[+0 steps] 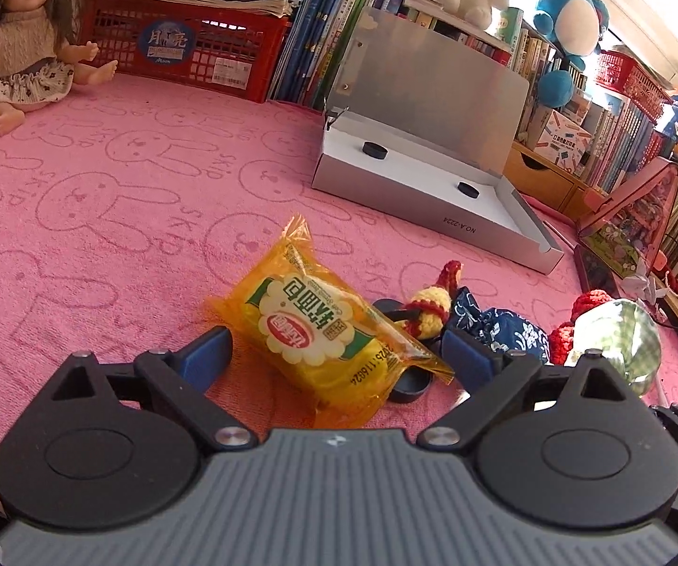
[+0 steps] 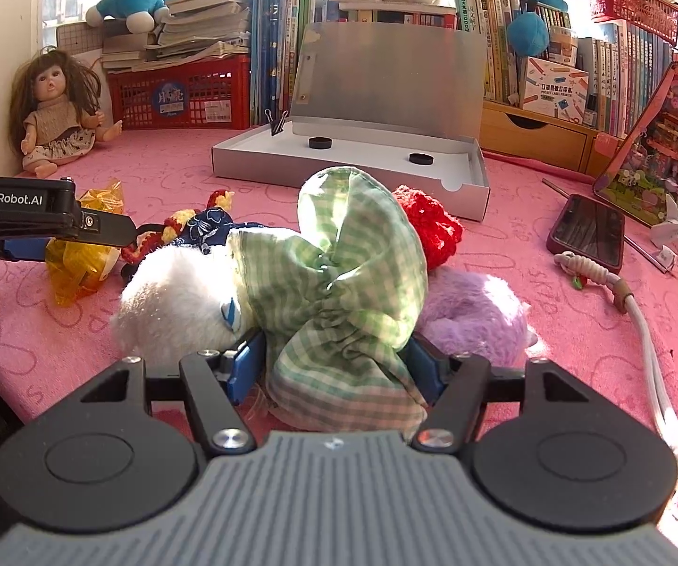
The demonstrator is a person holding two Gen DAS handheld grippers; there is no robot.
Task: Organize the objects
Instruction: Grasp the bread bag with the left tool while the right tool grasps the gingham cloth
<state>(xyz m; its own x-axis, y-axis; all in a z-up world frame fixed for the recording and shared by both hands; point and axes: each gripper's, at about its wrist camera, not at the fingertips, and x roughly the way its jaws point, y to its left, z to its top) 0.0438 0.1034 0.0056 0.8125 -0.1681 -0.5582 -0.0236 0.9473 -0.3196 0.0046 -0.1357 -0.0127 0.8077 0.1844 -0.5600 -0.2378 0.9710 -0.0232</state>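
A yellow snack packet (image 1: pixel 310 325) lies on the pink towel between the fingers of my left gripper (image 1: pixel 339 353). The jaws stand wide and neither blue pad presses on the packet. Part of a black round lid (image 1: pixel 412 384) shows under the packet's edge. A red-and-yellow crocheted toy (image 1: pixel 428 306) and a blue patterned pouch (image 1: pixel 499 325) lie just beyond. In the right wrist view my right gripper (image 2: pixel 334 368) is shut on green checked cloth (image 2: pixel 339 273), which belongs to a white plush toy (image 2: pixel 173 302). The left gripper (image 2: pixel 70 240) shows at the left there, over the packet (image 2: pixel 79 273).
An open silver box (image 2: pixel 339 167) with two black discs stands behind the pile. A purple plush (image 2: pixel 471 316) and red crochet (image 2: pixel 433 226) lie by the cloth. A phone (image 2: pixel 586 231) and white cable (image 2: pixel 645 330) are at right. A doll (image 1: pixel 22 61), red basket (image 1: pixel 188 52) and books line the back.
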